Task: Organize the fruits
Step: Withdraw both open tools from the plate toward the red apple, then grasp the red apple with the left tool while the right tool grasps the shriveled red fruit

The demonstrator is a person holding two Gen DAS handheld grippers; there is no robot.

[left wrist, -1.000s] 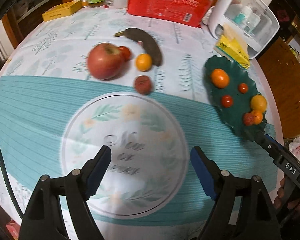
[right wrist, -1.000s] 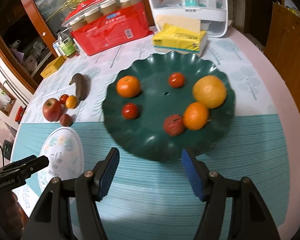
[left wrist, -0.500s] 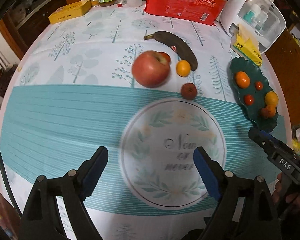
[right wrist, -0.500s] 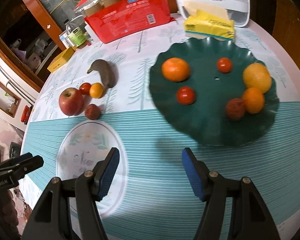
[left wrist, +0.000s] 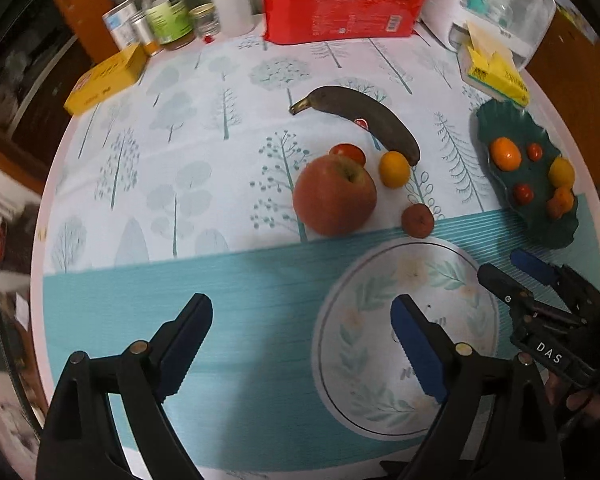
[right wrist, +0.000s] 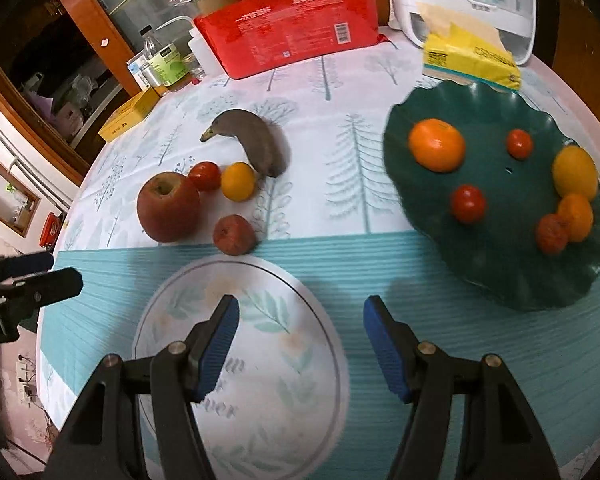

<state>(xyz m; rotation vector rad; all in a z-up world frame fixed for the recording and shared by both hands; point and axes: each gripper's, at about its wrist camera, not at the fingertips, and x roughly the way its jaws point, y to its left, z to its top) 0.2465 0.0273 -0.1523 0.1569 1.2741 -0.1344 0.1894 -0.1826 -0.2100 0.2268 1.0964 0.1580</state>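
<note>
We're opening the left tool [left wrist: 300, 336] wide, empty; apple [left wrist: 334, 195] is lying ahead, slightly right; right tool [right wrist: 298, 350] is hanging half-open, empty.

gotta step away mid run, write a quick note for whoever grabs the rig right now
Left tongs: empty, jaws opening, above the teal stripe of the tablecloth.
Right tongs: open, empty, over the edge of the white floral plate.
Done: six fruits sit on the green plate, among them a large orange and two tomatoes.
Left: five fruits loose on the tablecloth: apple, dark banana, tomato, small orange, small reddish fruit.
The white floral plate holds no fruit.
</note>
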